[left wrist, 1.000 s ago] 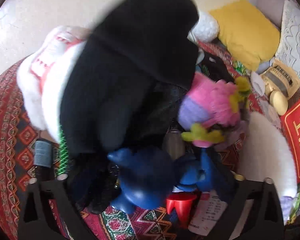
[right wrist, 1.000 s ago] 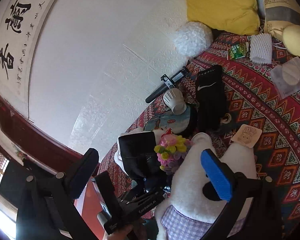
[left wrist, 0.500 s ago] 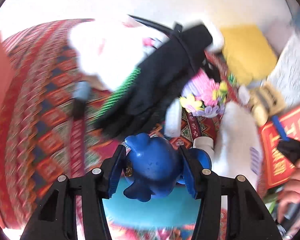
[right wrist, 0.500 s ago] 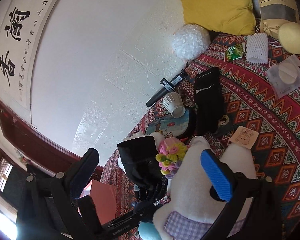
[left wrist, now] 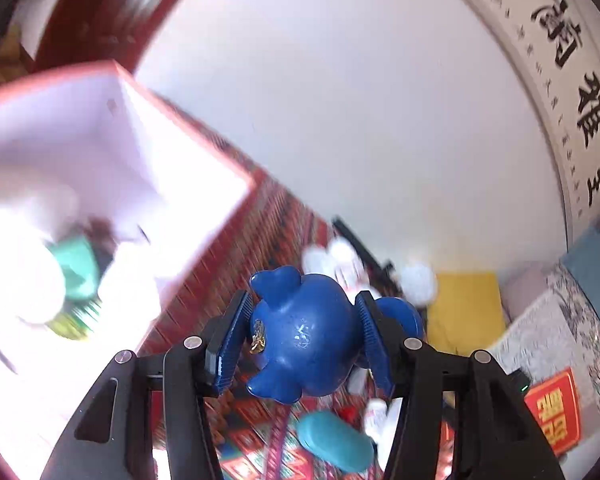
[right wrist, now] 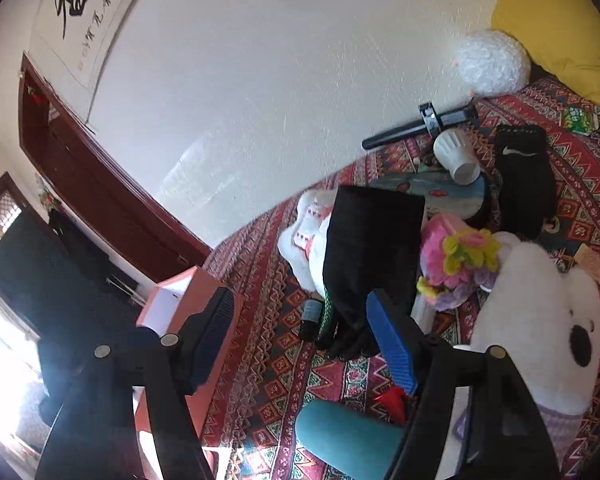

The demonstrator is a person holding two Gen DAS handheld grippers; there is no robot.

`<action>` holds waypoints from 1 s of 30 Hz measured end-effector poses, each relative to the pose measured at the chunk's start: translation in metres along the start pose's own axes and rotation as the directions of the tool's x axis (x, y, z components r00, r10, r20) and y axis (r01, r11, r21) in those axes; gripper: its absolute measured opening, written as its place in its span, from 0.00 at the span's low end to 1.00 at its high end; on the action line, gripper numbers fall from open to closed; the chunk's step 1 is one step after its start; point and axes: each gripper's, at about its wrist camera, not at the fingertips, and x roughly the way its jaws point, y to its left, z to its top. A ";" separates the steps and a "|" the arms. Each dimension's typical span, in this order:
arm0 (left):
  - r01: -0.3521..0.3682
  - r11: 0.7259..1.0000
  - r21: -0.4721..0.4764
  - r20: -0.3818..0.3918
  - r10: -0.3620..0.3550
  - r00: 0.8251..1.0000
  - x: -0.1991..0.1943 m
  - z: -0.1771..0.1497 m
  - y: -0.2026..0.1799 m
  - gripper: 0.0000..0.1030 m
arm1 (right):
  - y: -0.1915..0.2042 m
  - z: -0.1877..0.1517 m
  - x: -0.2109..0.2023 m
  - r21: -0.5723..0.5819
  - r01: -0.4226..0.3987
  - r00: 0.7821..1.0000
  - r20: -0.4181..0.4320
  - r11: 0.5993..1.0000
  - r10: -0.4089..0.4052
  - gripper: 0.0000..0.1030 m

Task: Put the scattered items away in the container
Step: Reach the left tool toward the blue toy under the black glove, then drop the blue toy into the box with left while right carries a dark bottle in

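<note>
My left gripper (left wrist: 302, 330) is shut on a blue toy figure (left wrist: 304, 336) and holds it in the air, right of the red box (left wrist: 188, 136). The box is open with a white inside and holds a teal item (left wrist: 76, 268) and white things. My right gripper (right wrist: 300, 340) is open and empty above the patterned cloth (right wrist: 260, 364). The red box (right wrist: 168, 300) shows behind its left finger. Scattered items lie ahead: a black cloth (right wrist: 368, 248), a pink and yellow flower toy (right wrist: 460, 256), a white plush bear (right wrist: 540, 312), a teal case (right wrist: 348, 436).
A black glove (right wrist: 524, 176), a white cup (right wrist: 456, 156), a black stick (right wrist: 416, 128) and a bubble-wrap ball (right wrist: 488, 60) lie near the white wall (right wrist: 260, 80). A yellow pillow (right wrist: 556, 20) lies at the far right. A red card (left wrist: 556, 408) lies low right.
My left gripper has lifted the blue toy and swung left, so the red box has come into view. My right gripper has dropped lower and turned toward the box.
</note>
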 end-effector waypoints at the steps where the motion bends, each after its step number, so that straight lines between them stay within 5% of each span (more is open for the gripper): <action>1: -0.015 1.000 0.006 0.040 0.015 0.999 -0.011 0.008 0.004 0.50 | 0.003 -0.006 0.013 -0.021 0.028 0.998 -0.055 0.999 -0.029 0.67; 5: -0.133 0.991 0.016 0.140 0.129 0.982 -0.038 0.024 0.023 0.50 | 0.011 -0.030 0.058 -0.182 0.191 0.948 -0.222 0.965 -0.229 0.67; 7: -0.162 0.987 -0.011 0.135 0.162 0.977 -0.042 0.027 0.038 0.50 | 0.008 -0.042 0.069 -0.258 0.244 0.912 -0.267 0.935 -0.312 0.57; 12: -0.200 0.978 -0.060 0.111 0.205 0.972 -0.040 0.030 0.062 0.50 | 0.001 -0.068 0.084 -0.404 0.259 0.834 -0.365 0.877 -0.415 0.48; 18: -0.201 0.977 -0.064 0.094 0.207 0.974 -0.036 0.027 0.064 0.50 | -0.010 -0.065 0.085 -0.394 0.256 0.828 -0.383 0.883 -0.411 0.48; 24: -0.199 0.976 -0.090 0.078 0.206 0.975 -0.035 0.026 0.074 0.50 | -0.015 -0.063 0.107 -0.419 0.339 0.783 -0.371 0.843 -0.499 0.48; 25: -0.199 0.975 -0.094 0.080 0.207 0.975 -0.037 0.025 0.074 0.50 | -0.009 -0.063 0.103 -0.421 0.362 0.785 -0.343 0.832 -0.515 0.48; 26: -0.203 0.975 -0.095 0.084 0.211 0.974 -0.038 0.025 0.074 0.50 | 0.003 -0.059 0.097 -0.410 0.360 0.812 -0.305 0.838 -0.498 0.50; 28: -0.210 0.973 -0.096 0.095 0.219 0.971 -0.042 0.027 0.076 0.50 | 0.033 -0.048 0.088 -0.350 0.234 0.896 -0.284 0.907 -0.341 0.50; 30: -0.211 0.972 -0.102 0.108 0.222 0.969 -0.045 0.030 0.077 0.50 | 0.060 -0.040 0.098 -0.323 0.127 0.927 -0.296 0.938 -0.228 0.50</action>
